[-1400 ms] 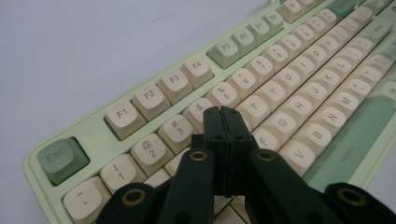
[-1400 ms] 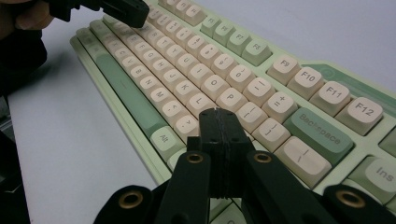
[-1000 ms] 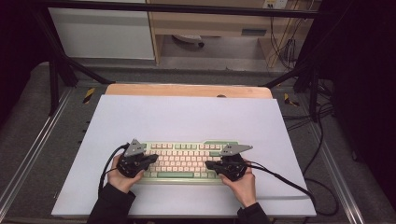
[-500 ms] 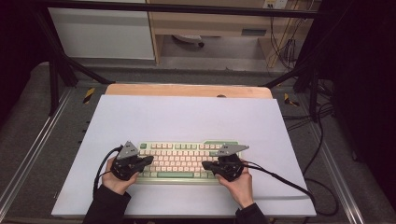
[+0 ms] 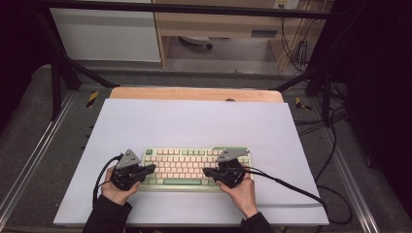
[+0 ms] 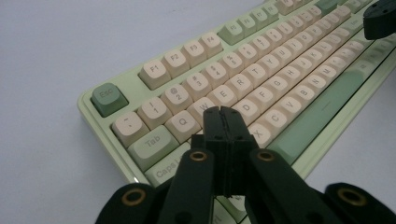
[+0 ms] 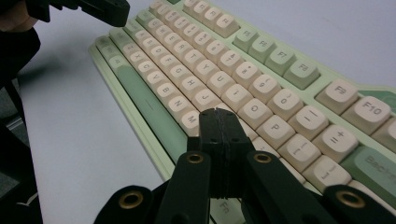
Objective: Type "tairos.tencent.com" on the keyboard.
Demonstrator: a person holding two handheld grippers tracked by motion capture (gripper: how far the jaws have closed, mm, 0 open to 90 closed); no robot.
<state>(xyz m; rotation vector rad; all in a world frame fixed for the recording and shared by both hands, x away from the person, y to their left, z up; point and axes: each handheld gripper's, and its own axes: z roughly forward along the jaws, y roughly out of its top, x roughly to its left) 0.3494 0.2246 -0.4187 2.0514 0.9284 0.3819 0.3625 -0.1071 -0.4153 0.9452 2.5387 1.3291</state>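
A pale green keyboard (image 5: 194, 167) with cream keys lies on the white mat near the front of the table. My left gripper (image 5: 151, 168) hovers over the keyboard's left end, jaws pressed together with nothing between them. Seen from the left gripper view, its tip (image 6: 222, 111) sits just above the keyboard (image 6: 261, 79) around the W, S and D keys. My right gripper (image 5: 206, 172) is over the right part, also shut and empty. In the right gripper view its tip (image 7: 217, 113) hangs above the keyboard (image 7: 243, 79) near the M and L keys.
The white mat (image 5: 194, 121) covers a wooden tabletop (image 5: 194, 93). Black cables (image 5: 291, 187) trail from both grippers across the mat. Metal frame rails (image 5: 29, 160) run along both sides. The other gripper (image 7: 88, 9) shows at the top left of the right gripper view.
Both hands have shifted only slightly over the keyboard; the left gripper has edged a little left and nearer. The jaws have stayed shut.
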